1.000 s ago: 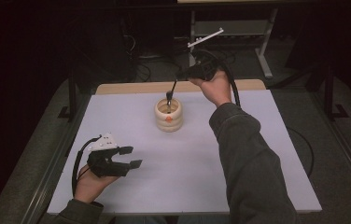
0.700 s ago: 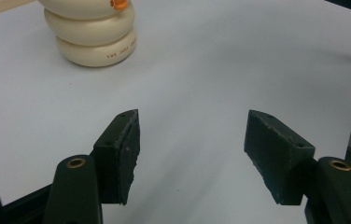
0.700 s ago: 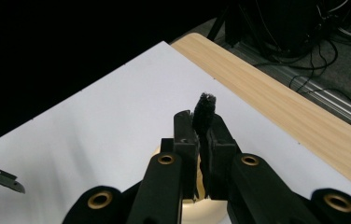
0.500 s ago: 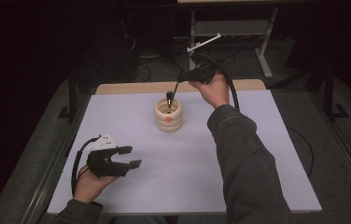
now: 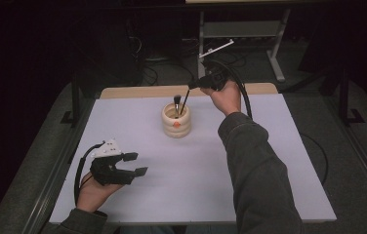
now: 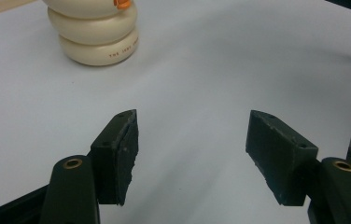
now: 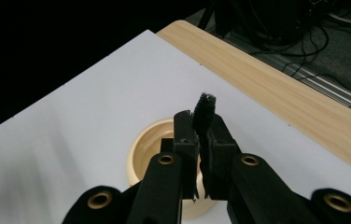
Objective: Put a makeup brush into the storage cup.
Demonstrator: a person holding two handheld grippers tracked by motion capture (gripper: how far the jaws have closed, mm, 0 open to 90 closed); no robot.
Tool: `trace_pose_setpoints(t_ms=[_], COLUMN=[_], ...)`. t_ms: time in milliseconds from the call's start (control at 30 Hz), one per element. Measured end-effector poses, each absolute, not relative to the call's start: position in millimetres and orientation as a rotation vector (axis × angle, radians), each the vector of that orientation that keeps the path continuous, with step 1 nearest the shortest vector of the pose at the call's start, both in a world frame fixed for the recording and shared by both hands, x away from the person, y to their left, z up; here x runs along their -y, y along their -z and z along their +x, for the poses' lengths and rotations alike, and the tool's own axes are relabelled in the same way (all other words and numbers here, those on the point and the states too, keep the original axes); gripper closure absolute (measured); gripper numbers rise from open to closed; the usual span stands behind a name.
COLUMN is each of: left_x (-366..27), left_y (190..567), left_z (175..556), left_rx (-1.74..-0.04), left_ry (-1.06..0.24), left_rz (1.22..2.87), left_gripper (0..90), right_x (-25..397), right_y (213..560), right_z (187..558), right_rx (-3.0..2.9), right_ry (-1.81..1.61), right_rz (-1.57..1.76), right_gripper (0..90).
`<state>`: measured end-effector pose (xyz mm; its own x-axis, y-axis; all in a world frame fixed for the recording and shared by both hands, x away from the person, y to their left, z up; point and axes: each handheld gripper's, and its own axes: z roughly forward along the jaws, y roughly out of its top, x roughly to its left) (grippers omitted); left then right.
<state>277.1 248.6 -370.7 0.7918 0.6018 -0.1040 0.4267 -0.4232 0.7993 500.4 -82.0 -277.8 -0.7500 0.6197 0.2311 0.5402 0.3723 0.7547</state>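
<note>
A: Looking along the right gripper [image 7: 200, 140], what is seen between its fingers [image 7: 184, 135]?

B: A dark brush [image 7: 205, 122] is clamped there, with the fingers closed tight on it and its bristled tip standing up past them. In the high view the right gripper [image 5: 194, 85] is held above the far edge of the bench [image 5: 279, 161], at about one o'clock from the holder [image 5: 176, 120].

A: And where is the brush placed?

B: In the high view the brush [image 5: 185, 100] is tilted, its upper end at the gripper and its lower end inside the cream ribbed holder. A second brush [image 5: 176, 103] is seen standing upright in the same holder.

A: What is noted of the left gripper [image 5: 135, 164]?

B: It is held low near the bench's front left corner, at about seven o'clock from the holder and well apart from it. Its fingers [image 6: 117, 156] are spread wide and nothing is held between them.
</note>
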Motion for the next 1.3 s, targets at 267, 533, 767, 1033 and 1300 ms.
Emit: trace_pose_setpoints(t_ms=[267,533,767,1033,1300], left_x=[-249,-249,-249,-249,-249], left_y=[372,372,373,373,373], left_z=[278,278,279,279,279], left_rx=[-0.764,-0.762,-0.758,-0.775,-0.779], left_ry=[-0.248,-0.247,-0.253,-0.247,-0.243], left_rz=[2.076,2.081,2.092,2.079,2.075], left_gripper=[34.0,33.8,33.5,33.4,33.3], right_x=[81,81,81,77,77], right_y=[286,295,303,306,316], right_z=[501,503,504,503,503], right_rx=[-2.511,-2.498,-2.494,-2.494,-2.493], right_ry=[-1.332,-1.342,-1.336,-1.351,-1.352], right_rz=[1.116,1.12,1.134,1.146,1.154], right_gripper=[84.7,84.6,84.6,84.5,84.2])
